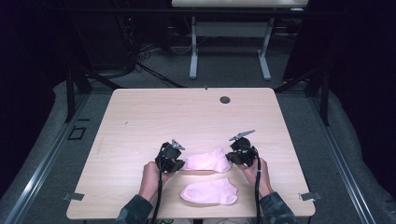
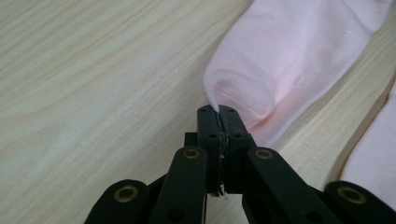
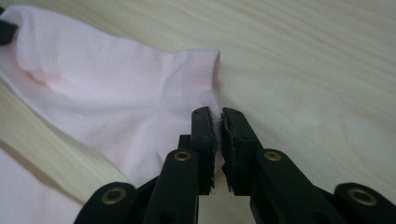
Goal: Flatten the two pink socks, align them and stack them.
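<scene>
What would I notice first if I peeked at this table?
Two pink socks on the pale wooden table. The far sock is pinched at both ends: the left gripper bites its toe and the right gripper its cuff edge. The near sock lies loose by the table's front edge.

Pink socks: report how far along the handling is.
Done: both grippers have a grip on the farther sock. The left gripper is shut on its toe end, the right gripper on the cuff edge, with fabric pinched between the jaws. In hand: that sock, spanned between them just over the table. Left: the nearer sock lies flat and untouched, and the two are not yet put together.
</scene>
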The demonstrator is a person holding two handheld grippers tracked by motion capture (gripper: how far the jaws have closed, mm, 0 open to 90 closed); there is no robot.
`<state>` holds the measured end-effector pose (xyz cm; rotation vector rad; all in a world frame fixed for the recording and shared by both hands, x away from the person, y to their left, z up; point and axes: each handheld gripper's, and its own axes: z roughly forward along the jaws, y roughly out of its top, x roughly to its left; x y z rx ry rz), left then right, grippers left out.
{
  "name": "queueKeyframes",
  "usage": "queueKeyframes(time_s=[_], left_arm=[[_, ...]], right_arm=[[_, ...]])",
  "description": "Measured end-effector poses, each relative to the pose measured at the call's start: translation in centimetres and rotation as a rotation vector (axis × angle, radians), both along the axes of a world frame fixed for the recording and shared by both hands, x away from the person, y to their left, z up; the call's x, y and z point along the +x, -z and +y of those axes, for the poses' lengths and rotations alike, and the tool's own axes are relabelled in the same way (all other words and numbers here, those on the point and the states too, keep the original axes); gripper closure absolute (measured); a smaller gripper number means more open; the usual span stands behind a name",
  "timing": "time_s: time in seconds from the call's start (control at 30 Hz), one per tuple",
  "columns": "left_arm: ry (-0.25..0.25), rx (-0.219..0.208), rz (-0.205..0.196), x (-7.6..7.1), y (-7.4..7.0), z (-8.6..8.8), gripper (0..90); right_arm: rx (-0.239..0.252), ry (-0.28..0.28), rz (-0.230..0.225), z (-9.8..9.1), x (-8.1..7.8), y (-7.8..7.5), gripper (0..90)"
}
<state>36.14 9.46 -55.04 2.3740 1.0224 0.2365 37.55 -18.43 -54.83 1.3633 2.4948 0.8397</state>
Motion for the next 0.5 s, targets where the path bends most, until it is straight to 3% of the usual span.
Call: queueKeyframes(time_s=[0.03, 0.1, 0.2, 0.27, 0.33, 0.37, 0.47, 0.5], left_arm=[[0.003, 0.007, 0.000, 0.1, -0.1, 0.0, 88.7], [0.006, 0.018, 0.000, 0.2, -0.1, 0.0, 88.7], [0.013, 0.035, 0.024, 0.6, 0.2, -0.1, 88.3], [0.005, 0.024, 0.023, 0.6, 0.3, 0.0, 84.9], [-0.007, -0.013, 0.014, 0.5, 0.0, 0.2, 73.2], [-0.019, -0.022, 0.000, 0.3, -0.2, 0.3, 62.3], [-0.048, -0.050, -0.018, 0.1, -0.8, 0.9, 41.8], [-0.059, -0.052, -0.015, 0.2, -0.8, 1.0, 41.3]], right_arm=[[-0.005, 0.001, 0.003, -0.2, -0.3, 0.0, 83.2], [0.030, 0.028, 0.003, -0.3, -1.1, 0.3, 83.0], [0.011, 0.024, 0.013, -0.5, -1.6, 0.5, 82.4], [0.003, 0.008, 0.002, -0.4, -1.7, 0.8, 79.7], [0.003, 0.008, -0.016, -0.5, -1.6, 0.7, 71.1], [0.029, 0.010, -0.033, -0.7, -1.6, 0.6, 68.7], [0.059, -0.004, -0.076, -1.2, -1.7, -0.5, 59.2], [0.056, -0.005, -0.081, -1.2, -1.7, -0.7, 57.8]])
